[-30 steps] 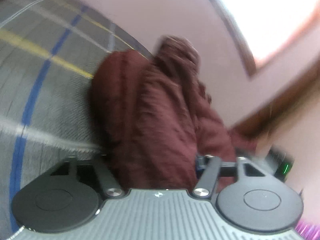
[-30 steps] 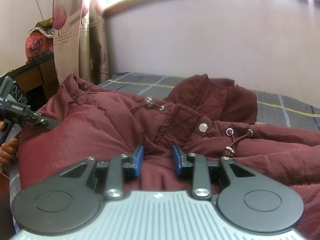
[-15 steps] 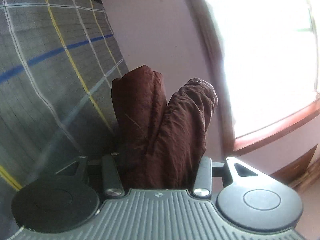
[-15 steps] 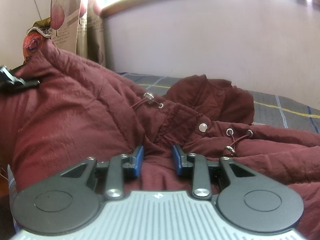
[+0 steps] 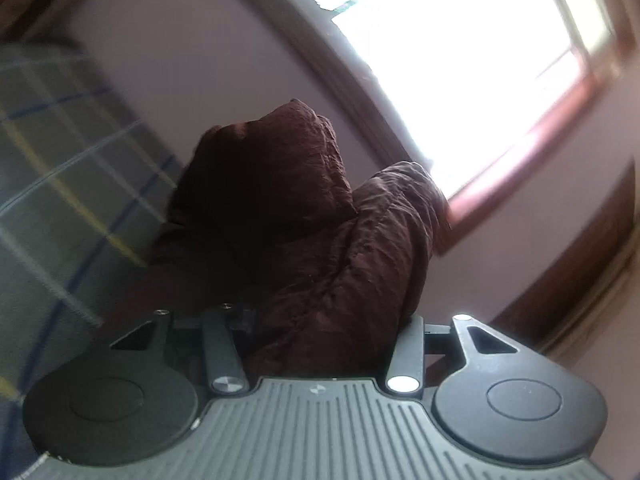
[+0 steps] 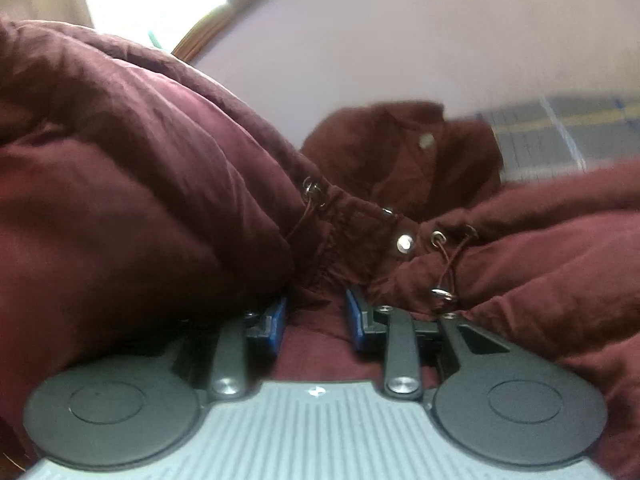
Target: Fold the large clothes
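Observation:
A dark maroon padded jacket (image 6: pixel 120 200) lies spread over the bed. In the right wrist view its left part bulges high, and its snap button (image 6: pixel 405 243) and drawcord eyelets sit near the middle. My right gripper (image 6: pixel 316 314) rests low on the jacket, and a fold of fabric fills the gap between its blue pads (image 6: pixel 276 320). In the left wrist view my left gripper (image 5: pixel 326 316) holds a thick bunch of the jacket (image 5: pixel 288 200) up in the air. Its jaws are opening slightly with the cloth still packed between them. The cloth hides its pads.
The bed has a grey plaid sheet (image 5: pixel 60 160) with yellow and blue lines, also seen at far right as the plaid sheet (image 6: pixel 560 128). A pale wall (image 6: pixel 400 40) runs behind the bed. A bright window (image 5: pixel 460 60) with a wooden frame is above it.
The left gripper has swung up and across with its bunch of jacket, so the left part now bulges high. The right gripper has rolled and shifted a little, still on the fabric.

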Motion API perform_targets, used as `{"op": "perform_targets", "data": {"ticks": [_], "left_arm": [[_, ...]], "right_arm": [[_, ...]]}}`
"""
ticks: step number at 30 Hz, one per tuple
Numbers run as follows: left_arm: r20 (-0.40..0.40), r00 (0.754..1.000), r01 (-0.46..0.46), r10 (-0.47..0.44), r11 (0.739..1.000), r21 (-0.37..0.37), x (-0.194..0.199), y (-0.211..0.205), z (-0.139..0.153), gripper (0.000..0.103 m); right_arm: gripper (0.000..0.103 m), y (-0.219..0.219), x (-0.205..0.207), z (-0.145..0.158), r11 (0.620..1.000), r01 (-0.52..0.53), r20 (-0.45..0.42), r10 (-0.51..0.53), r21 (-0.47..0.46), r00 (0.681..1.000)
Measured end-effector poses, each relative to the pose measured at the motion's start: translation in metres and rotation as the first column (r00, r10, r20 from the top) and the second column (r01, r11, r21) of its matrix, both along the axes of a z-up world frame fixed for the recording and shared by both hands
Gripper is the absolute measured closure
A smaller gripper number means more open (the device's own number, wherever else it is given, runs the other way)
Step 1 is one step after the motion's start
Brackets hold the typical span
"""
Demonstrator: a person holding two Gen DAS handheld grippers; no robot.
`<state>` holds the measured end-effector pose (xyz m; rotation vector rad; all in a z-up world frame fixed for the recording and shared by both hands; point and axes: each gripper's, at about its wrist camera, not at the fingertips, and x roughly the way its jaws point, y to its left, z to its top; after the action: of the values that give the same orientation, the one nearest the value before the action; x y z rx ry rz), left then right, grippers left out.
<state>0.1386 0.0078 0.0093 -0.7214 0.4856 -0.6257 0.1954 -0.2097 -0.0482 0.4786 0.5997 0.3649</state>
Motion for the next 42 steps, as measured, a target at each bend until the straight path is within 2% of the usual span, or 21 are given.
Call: {"op": "perform_targets", "data": {"ticks": [1,4,5,7,9,10,13,16,19,20,22,24,26,29,30,34,35,36,37,40,42], "left_arm": [[0.029,1.0,0.008,-0.009,1.0,0.025,-0.003,-0.011,-0.002,0.054],[0.143,0.989,0.022,-0.045,0.987,0.16,-0.01,-0.044,-0.004,0.048],[0.156,0.986,0.025,-0.051,0.986,0.166,-0.012,-0.046,-0.005,0.047],[0.148,0.987,0.039,-0.06,0.989,0.144,-0.006,-0.041,-0.008,0.047],[0.101,0.993,0.046,-0.057,0.993,0.11,0.006,-0.034,-0.013,0.048],[0.083,0.995,0.048,-0.056,0.995,0.088,0.011,-0.03,-0.016,0.048],[0.078,0.995,0.056,-0.061,0.996,0.073,0.014,-0.029,-0.019,0.048],[0.099,0.993,0.066,-0.071,0.996,0.058,0.01,-0.034,-0.021,0.048],[0.13,0.986,0.089,-0.1,0.992,0.084,0.004,-0.054,-0.022,0.048],[0.148,0.982,0.103,-0.12,0.988,0.114,0.0,-0.066,-0.021,0.048],[0.184,0.968,0.139,-0.172,0.973,0.183,-0.01,-0.093,-0.02,0.047],[0.213,0.952,0.167,-0.217,0.959,0.23,-0.018,-0.119,-0.022,0.043],[0.219,0.941,0.201,-0.256,0.949,0.244,-0.02,-0.142,-0.028,0.041],[0.224,0.928,0.237,-0.299,0.934,0.266,-0.018,-0.174,-0.037,0.039],[0.228,0.922,0.246,-0.313,0.928,0.281,-0.02,-0.185,-0.04,0.039],[0.245,0.895,0.293,-0.373,0.905,0.309,-0.024,-0.22,-0.047,0.037],[0.246,0.89,0.304,-0.383,0.903,0.305,-0.023,-0.223,-0.047,0.037],[0.248,0.886,0.317,-0.393,0.901,0.297,-0.02,-0.227,-0.05,0.037],[0.255,0.88,0.321,-0.401,0.897,0.305,-0.02,-0.231,-0.052,0.037],[0.267,0.86,0.338,-0.434,0.878,0.339,-0.015,-0.241,-0.061,0.037],[0.282,0.848,0.343,-0.449,0.87,0.355,-0.024,-0.248,-0.065,0.037]], "right_arm": [[0.073,-0.004,0.001,-0.002,0.999,0.0,-0.011,0.001,0.034,1.0],[0.073,-0.013,0.009,-0.001,0.996,-0.018,-0.058,0.023,0.09,0.998],[0.073,-0.015,0.012,0.002,0.996,-0.027,-0.075,0.034,0.09,0.997],[0.073,-0.021,0.011,0.011,0.995,-0.049,-0.098,0.057,0.083,0.994],[0.073,-0.034,0.001,0.02,0.994,-0.056,-0.099,0.065,0.093,0.993],[0.072,-0.044,-0.009,0.027,0.994,-0.051,-0.082,0.059,0.098,0.995],[0.06,-0.075,-0.051,0.048,0.997,-0.014,0.0,0.014,0.073,1.0],[0.058,-0.112,-0.092,0.058,0.997,0.083,0.05,-0.083,-0.001,0.995],[0.06,-0.14,-0.1,0.043,0.986,0.162,-0.001,-0.162,-0.035,0.987],[0.061,-0.149,-0.097,0.032,0.987,0.163,-0.027,-0.163,-0.001,0.986],[0.062,-0.162,-0.091,0.007,0.98,0.154,-0.065,-0.147,0.128,0.987],[0.062,-0.171,-0.085,-0.011,0.952,0.162,-0.088,-0.143,0.259,0.986],[0.062,-0.18,-0.086,-0.023,0.913,0.17,-0.105,-0.14,0.371,0.985],[0.063,-0.205,-0.088,-0.041,0.825,0.162,-0.124,-0.113,0.541,0.986],[0.063,-0.211,-0.09,-0.047,0.788,0.167,-0.133,-0.108,0.592,0.985],[0.06,-0.244,-0.115,-0.064,0.592,0.211,-0.159,-0.139,0.778,0.977],[0.059,-0.252,-0.124,-0.063,0.572,0.223,-0.159,-0.161,0.789,0.974],[0.058,-0.26,-0.136,-0.059,0.574,0.238,-0.153,-0.193,0.783,0.969],[0.055,-0.268,-0.149,-0.053,0.594,0.259,-0.15,-0.226,0.762,0.962],[0.026,-0.282,-0.182,-0.024,0.641,0.247,-0.078,-0.28,0.727,0.957],[0.023,-0.286,-0.194,0.009,0.717,0.239,-0.008,-0.309,0.655,0.951]]}}
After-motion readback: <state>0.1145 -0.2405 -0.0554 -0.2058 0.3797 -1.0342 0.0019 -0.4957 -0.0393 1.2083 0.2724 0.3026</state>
